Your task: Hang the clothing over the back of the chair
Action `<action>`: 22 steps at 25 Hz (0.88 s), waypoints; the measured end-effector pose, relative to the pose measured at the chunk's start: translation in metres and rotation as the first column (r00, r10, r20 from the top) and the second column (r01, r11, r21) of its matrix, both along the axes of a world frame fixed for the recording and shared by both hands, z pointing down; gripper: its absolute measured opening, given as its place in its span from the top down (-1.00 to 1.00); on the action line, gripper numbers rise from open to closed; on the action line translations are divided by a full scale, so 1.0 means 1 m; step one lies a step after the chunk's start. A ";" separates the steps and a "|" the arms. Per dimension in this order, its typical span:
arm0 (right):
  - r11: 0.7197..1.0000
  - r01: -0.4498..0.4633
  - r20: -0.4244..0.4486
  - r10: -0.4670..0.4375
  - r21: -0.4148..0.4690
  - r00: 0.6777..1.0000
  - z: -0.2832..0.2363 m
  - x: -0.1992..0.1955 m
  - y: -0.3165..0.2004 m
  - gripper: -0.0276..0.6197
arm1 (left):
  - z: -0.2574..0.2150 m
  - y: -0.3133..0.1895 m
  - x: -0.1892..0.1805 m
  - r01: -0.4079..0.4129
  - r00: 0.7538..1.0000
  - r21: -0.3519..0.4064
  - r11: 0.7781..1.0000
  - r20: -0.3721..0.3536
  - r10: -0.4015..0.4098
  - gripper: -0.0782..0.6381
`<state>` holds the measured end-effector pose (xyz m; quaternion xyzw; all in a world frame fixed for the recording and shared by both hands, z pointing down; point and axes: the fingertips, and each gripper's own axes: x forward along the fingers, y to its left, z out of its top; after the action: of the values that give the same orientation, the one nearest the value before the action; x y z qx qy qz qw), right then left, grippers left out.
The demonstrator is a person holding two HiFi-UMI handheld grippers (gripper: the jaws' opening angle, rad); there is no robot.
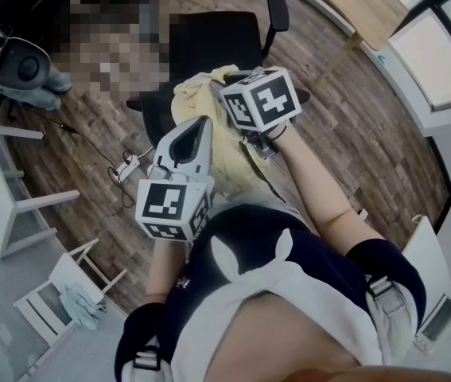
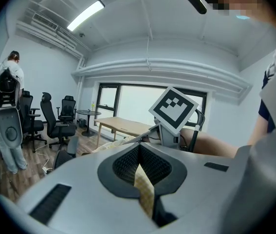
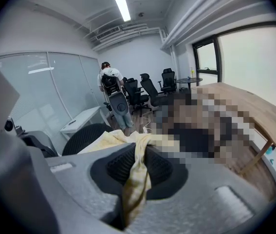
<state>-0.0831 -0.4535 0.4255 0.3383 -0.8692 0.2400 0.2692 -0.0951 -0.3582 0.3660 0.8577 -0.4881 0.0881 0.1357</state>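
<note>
A pale yellow garment (image 1: 209, 138) is draped over the backrest of a black office chair (image 1: 209, 42) in the head view. My left gripper (image 1: 200, 127) reaches to the cloth's near left part; in the left gripper view its jaws (image 2: 138, 154) are shut on a fold of the yellow fabric (image 2: 145, 189). The right gripper's marker cube (image 1: 261, 100) hides its jaws in the head view. In the right gripper view the right gripper (image 3: 140, 150) is shut on a bunched strip of the garment (image 3: 137, 179), which runs forward onto the chair's dark mesh backrest (image 3: 84, 138).
A wooden table (image 1: 360, 6) stands beyond the chair on the right. White desks (image 1: 2, 197) and a power strip with its cable (image 1: 128, 165) lie at the left. A person (image 3: 111, 89) with a backpack stands among several black office chairs (image 2: 55, 123) at the far end.
</note>
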 end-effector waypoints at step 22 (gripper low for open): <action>0.986 0.120 -0.028 -0.118 0.117 0.993 -0.025 0.003 0.006 0.52 | -0.001 -0.011 0.008 -0.003 1.000 -0.018 1.000 0.002 0.003 0.76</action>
<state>-0.0800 -0.4478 0.4006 0.3037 -0.8976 0.1680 0.2717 -0.0869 -0.3689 0.3650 0.8570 -0.4863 0.0934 0.1428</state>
